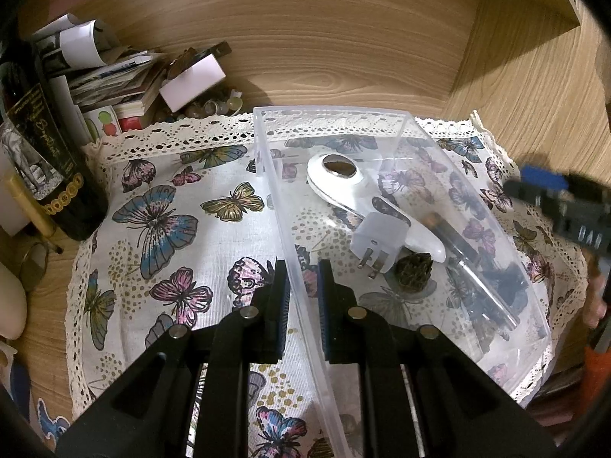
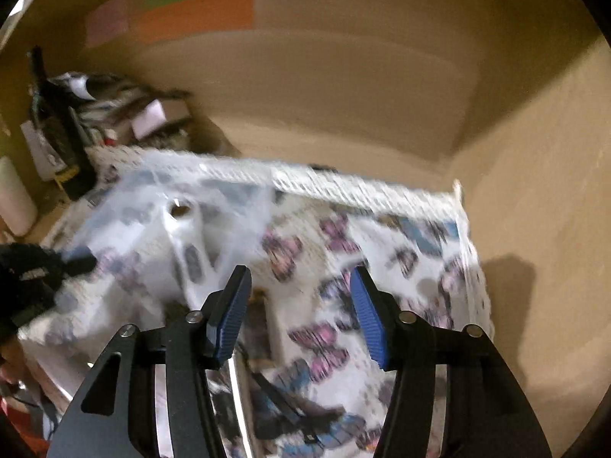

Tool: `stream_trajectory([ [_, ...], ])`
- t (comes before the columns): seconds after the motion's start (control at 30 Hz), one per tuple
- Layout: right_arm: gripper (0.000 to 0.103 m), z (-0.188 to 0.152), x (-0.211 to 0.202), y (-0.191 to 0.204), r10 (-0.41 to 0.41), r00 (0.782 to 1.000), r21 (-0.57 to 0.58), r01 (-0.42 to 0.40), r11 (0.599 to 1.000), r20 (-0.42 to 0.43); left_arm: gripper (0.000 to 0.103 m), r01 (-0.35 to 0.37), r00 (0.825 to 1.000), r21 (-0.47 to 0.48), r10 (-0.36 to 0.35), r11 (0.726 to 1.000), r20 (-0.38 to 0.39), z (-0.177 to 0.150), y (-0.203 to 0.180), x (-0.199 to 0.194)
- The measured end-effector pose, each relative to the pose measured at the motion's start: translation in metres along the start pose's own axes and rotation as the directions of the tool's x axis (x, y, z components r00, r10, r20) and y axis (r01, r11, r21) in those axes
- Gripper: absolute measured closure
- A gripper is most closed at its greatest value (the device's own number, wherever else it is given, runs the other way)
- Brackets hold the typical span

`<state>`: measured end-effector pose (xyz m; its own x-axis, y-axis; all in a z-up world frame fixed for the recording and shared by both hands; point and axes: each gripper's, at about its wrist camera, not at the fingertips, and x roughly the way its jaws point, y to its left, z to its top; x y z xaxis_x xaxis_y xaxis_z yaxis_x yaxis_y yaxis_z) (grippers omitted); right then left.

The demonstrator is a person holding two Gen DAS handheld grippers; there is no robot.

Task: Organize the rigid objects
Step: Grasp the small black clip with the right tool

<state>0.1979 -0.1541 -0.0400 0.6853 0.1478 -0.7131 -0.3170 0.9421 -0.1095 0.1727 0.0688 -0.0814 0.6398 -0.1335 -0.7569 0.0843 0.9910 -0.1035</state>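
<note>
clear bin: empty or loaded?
Loaded. The clear bin holds a white scoop-shaped piece, a white plug adapter, a small pinecone and dark items near its right wall.

Left claw (image 1: 301, 278) clamped, right claw (image 2: 299, 290) agape

1. The cloth (image 1: 183, 206) left of the bin (image 1: 382, 122) lies bare, open to a gripper.
2. Inside the bin, a spoon (image 1: 336, 179), plug (image 1: 378, 240), cone (image 1: 414, 273) and pen (image 1: 469, 263) crowd the middle and right; the far corner is free.
3. A bottle (image 1: 46, 145) and a paper pile (image 1: 114, 76) block the far left.
4. Wooden walls (image 1: 534, 87) close off the back and right.
</note>
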Motion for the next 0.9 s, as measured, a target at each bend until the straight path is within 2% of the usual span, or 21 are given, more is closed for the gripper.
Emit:
stream_trajectory([
  [0.27, 0.052, -0.064, 0.015, -0.014, 0.02, 0.995, 0.128, -0.007, 0.992, -0.101, 0.091, -0.012, 1.0, 0.005, 0.012, 1.0, 0.002, -0.001, -0.002, -0.001],
  [0.3, 0.049, -0.07, 0.016, -0.015, 0.025, 0.993, 0.147, -0.008, 0.989, -0.111, 0.091, -0.013, 1.0, 0.005, 0.013, 1.0, 0.002, -0.001, -0.002, -0.001],
  [0.4, 0.046, -0.083, 0.019, -0.017, 0.002, 0.99, 0.169, 0.021, 0.985, -0.138, 0.091, -0.015, 1.0, 0.006, 0.015, 1.0, 0.003, -0.002, -0.002, 0.0],
  [0.6, 0.046, -0.097, 0.008, -0.016, 0.021, 0.992, 0.166, 0.0, 0.986, -0.124, 0.091, -0.011, 1.0, 0.002, 0.011, 1.0, 0.004, -0.003, -0.002, -0.002],
  [0.67, 0.05, -0.1, 0.007, -0.019, 0.046, 0.992, 0.186, -0.023, 0.982, -0.121, 0.091, -0.011, 1.0, 0.003, 0.011, 1.0, 0.005, -0.003, -0.002, -0.002],
  [0.73, 0.06, -0.102, 0.007, -0.023, 0.091, 0.988, 0.231, -0.06, 0.971, -0.123, 0.091, -0.012, 1.0, 0.003, 0.012, 1.0, 0.006, -0.004, -0.002, -0.002],
  [0.8, 0.064, -0.102, 0.007, -0.025, 0.1, 0.988, 0.252, -0.067, 0.965, -0.118, 0.091, -0.012, 1.0, 0.003, 0.012, 1.0, 0.006, -0.004, -0.002, -0.002],
  [0.83, 0.076, -0.102, 0.007, -0.025, 0.094, 0.989, 0.258, -0.062, 0.964, -0.114, 0.091, -0.011, 1.0, 0.002, 0.011, 1.0, 0.005, -0.004, -0.002, -0.002],
  [0.9, 0.076, -0.1, 0.007, -0.027, 0.08, 0.991, 0.266, -0.049, 0.963, -0.109, 0.091, -0.011, 1.0, 0.002, 0.011, 1.0, 0.006, -0.004, -0.002, -0.002],
])
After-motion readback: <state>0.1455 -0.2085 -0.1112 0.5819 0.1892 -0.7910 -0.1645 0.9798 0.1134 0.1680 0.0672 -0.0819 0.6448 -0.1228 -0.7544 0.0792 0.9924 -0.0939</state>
